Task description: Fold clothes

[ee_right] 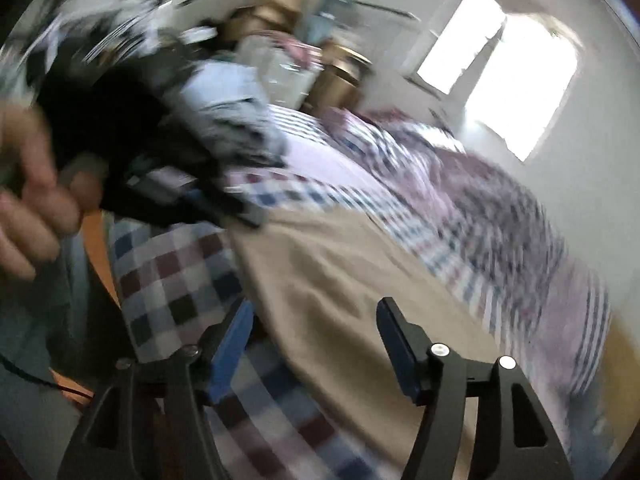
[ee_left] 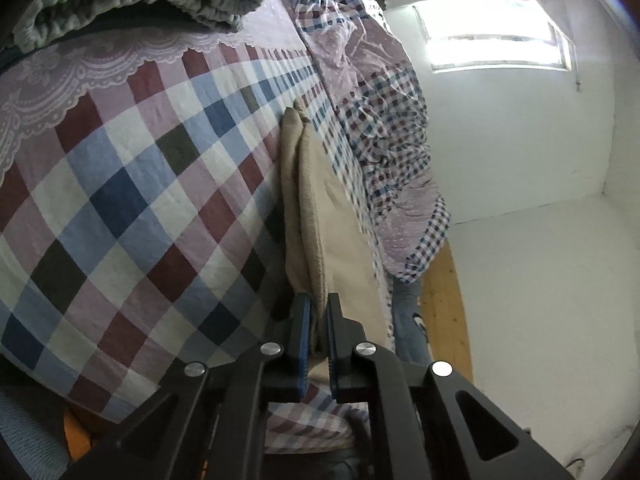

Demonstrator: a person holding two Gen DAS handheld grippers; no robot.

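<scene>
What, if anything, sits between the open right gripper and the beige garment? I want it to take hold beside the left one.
Nothing visible does. The right gripper hangs open right over the beige garment on the checked bedspread, with only air between. The left gripper is shut on the cloth's edge, off to the side. The view is blurred.

Blown-out window [ee_left: 496, 36] glare; right wrist view motion-blurred.

The left wrist view skims low and tilted along the checked bedspread [ee_left: 132, 184]; the blurred right wrist view looks down closer; both share the beige garment [ee_left: 316, 216] and window [ee_left: 496, 44]
</scene>
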